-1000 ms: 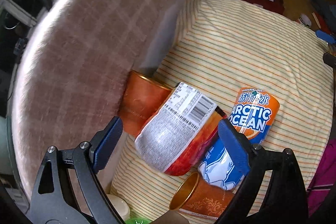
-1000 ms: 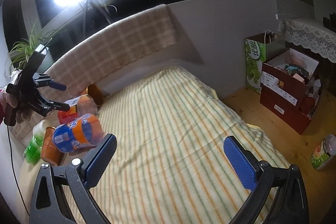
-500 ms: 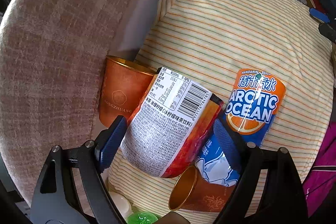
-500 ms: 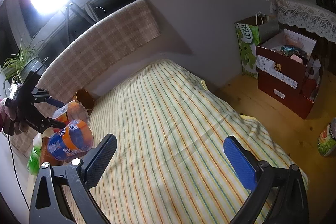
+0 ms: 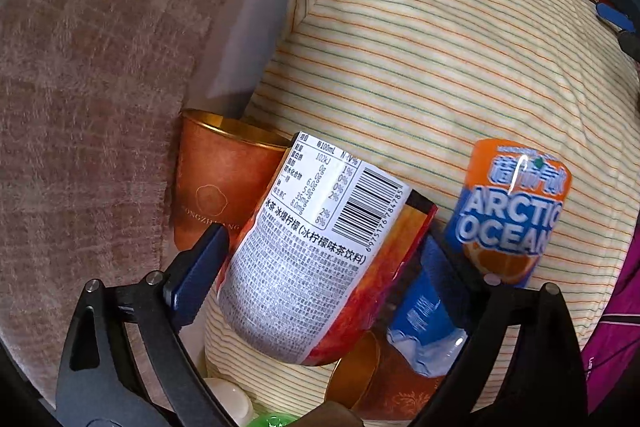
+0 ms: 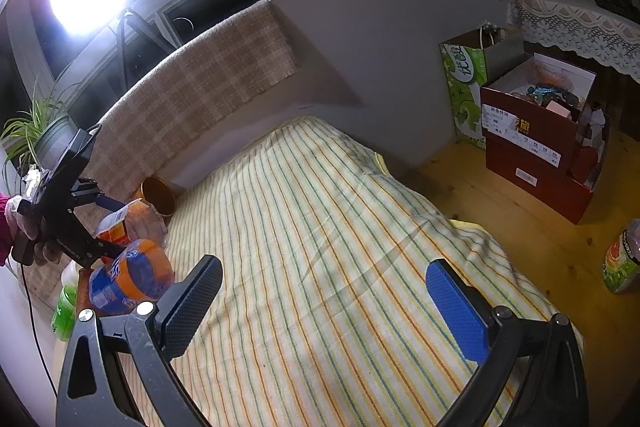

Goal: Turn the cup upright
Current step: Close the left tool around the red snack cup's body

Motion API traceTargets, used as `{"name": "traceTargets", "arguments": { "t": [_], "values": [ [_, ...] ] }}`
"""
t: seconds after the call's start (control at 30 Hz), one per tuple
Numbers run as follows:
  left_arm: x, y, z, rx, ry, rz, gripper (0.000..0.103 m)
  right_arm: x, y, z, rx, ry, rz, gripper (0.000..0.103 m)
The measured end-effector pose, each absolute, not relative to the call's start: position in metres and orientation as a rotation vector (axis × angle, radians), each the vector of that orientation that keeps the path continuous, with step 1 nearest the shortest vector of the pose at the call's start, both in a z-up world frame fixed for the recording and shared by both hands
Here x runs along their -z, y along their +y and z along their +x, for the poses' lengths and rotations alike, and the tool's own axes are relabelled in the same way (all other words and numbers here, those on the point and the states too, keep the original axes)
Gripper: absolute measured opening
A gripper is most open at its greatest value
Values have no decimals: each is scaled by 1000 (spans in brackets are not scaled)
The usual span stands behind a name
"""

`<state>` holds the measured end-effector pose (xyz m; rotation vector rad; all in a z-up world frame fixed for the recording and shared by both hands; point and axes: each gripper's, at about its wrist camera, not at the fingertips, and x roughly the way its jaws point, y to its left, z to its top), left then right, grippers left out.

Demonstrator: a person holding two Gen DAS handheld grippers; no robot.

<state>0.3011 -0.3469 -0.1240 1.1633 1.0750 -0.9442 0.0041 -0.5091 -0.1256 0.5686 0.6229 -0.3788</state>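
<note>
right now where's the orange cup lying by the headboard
In the left wrist view the orange cup lies on its side at centre left, against the plaid headboard, just behind the iced tea bottle that sits between the left hand-held gripper's fingers.

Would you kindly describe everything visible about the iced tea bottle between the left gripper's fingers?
The iced tea bottle lies on its side on the striped sheet, wrapped in a glossy orange-red label with a white nutrition panel and barcode facing up. It sits between the open left gripper fingers; contact is unclear. An orange paper cup lies behind it, the Arctic Ocean bottle beside it.
</note>
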Motion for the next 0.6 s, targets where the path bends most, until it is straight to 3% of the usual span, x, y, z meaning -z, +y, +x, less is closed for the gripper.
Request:
{"name": "traceTargets", "arguments": {
  "t": [0.6],
  "values": [
    [98,-317,292,920,990,1165,84,126,-509,8,393,637,576,103]
  ]
}}
